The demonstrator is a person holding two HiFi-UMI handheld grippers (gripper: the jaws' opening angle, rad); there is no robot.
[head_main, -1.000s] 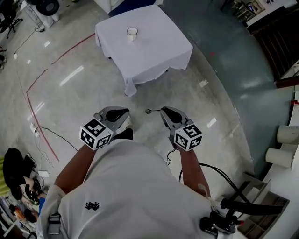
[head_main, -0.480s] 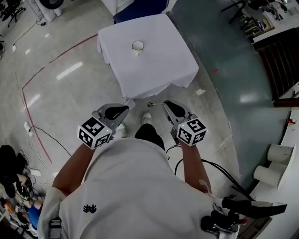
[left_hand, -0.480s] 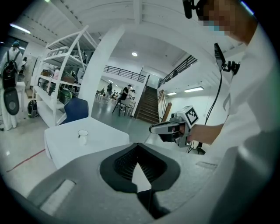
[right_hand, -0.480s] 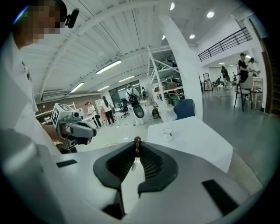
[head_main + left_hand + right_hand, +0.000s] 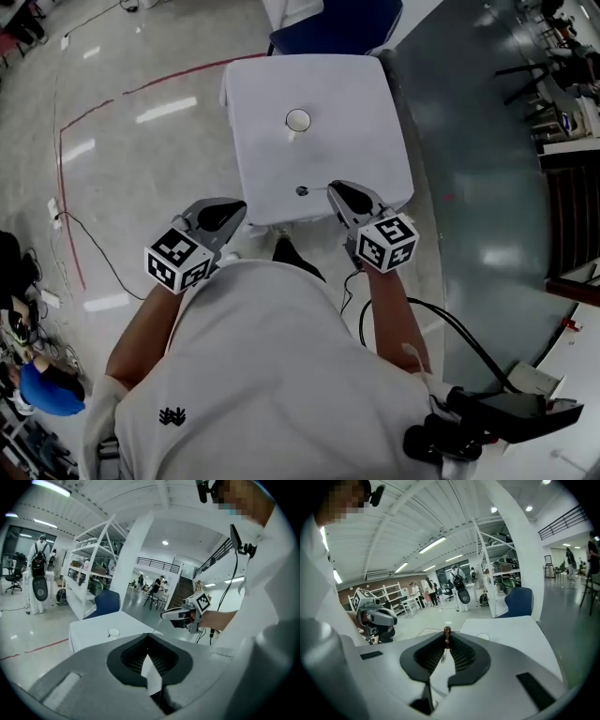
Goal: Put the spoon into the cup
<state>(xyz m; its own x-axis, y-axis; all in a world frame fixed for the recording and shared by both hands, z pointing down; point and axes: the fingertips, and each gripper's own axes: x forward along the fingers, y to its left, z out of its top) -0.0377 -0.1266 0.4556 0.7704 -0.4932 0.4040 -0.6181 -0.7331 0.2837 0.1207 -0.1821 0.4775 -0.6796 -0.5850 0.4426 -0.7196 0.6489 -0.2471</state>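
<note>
**Spoon in the Right Gripper, Cup Waiting on the Table**

The left gripper (image 5: 236, 210) is on the left, close to the person's white shirt. Its two grey jaws are pressed together and there is nothing between them. It hangs just off the near edge of the square table with a white cloth (image 5: 352, 112).

In the middle of that table stands the small round white cup (image 5: 298, 120). It is upright and its mouth faces up.

Nearer the person, over the near edge of the table, is the small thin metal spoon (image 5: 304, 191). It is well apart from the cup.

The right gripper (image 5: 333, 188) has its jaws almost closed. They pinch the spoon by one end, so most of the spoon sticks out to the left.

Here is what I think could go wrong. The jaws hold only a tiny bit of the spoon, so it could twist or slip out and fall on the cloth or the floor. The cup looks light and nothing holds it. A bump on the rim could tip it over or push it away. The spoon also lies sideways, so if it is not tipped down, it may rest across the rim.
</note>
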